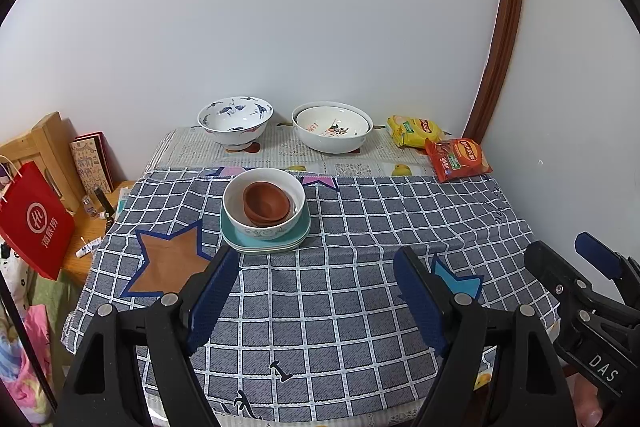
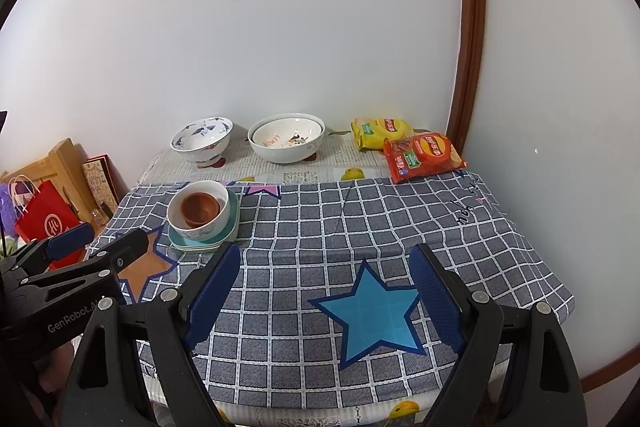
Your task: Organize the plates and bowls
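Both gaping, empty: left hand-held gripper (image 1: 316, 291), right hand-held gripper (image 2: 326, 291); stacked bowls (image 1: 264, 205) on plates (image 1: 266, 241) at 11 o'clock.

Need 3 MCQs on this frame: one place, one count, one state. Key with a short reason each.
1. Where do the brown bowls sit?
A. inside the white bowl on the teal plates
B. beside the snack bags
C. on the blue star

2. How many snack bags lie at the back right?
A. one
B. two
C. four

3. How is the left gripper?
A. shut on a plate
B. shut on a bowl
C. open, empty

Key: A, they nest in that stack; B, a yellow bag and a red bag; C, jaws stand apart over cloth.
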Demonstrator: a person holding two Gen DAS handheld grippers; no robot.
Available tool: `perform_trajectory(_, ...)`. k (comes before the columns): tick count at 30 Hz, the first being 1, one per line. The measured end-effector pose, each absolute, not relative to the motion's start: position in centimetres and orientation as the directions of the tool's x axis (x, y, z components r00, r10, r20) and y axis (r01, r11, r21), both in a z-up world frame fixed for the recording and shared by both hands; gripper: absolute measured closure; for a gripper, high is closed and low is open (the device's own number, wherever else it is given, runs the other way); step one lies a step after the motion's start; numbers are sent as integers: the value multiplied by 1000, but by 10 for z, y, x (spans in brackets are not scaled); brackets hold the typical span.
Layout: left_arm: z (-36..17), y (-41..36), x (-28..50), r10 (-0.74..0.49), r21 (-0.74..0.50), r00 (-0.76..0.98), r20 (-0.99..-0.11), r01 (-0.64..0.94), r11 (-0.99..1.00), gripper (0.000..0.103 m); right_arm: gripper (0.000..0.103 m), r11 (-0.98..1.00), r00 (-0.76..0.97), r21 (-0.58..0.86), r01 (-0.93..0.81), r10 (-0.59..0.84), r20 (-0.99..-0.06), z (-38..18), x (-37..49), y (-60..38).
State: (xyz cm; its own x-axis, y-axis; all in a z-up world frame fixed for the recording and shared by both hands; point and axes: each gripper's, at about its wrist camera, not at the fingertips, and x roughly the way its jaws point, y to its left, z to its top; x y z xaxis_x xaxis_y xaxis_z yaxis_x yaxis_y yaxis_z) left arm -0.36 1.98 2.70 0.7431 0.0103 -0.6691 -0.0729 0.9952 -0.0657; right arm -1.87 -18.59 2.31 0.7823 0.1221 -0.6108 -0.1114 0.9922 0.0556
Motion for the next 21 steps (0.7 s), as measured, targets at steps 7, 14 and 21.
perform_trajectory(7, 27, 21, -4, 13, -64, 745, -667, -75, 995, 24, 17, 992, 784, 60, -108, 122, -609, 24, -21, -187)
perform_trajectory(14, 30, 23, -6, 25, -56, 753, -658, -81, 995, 24, 17, 992, 786, 66, -106, 125, -606, 27, -23, -189)
perform_trajectory(21, 28, 21, 1, 47, -22, 754, -655, -81, 996, 24, 17, 992, 790, 69, -106, 126, -600, 26, -19, -188)
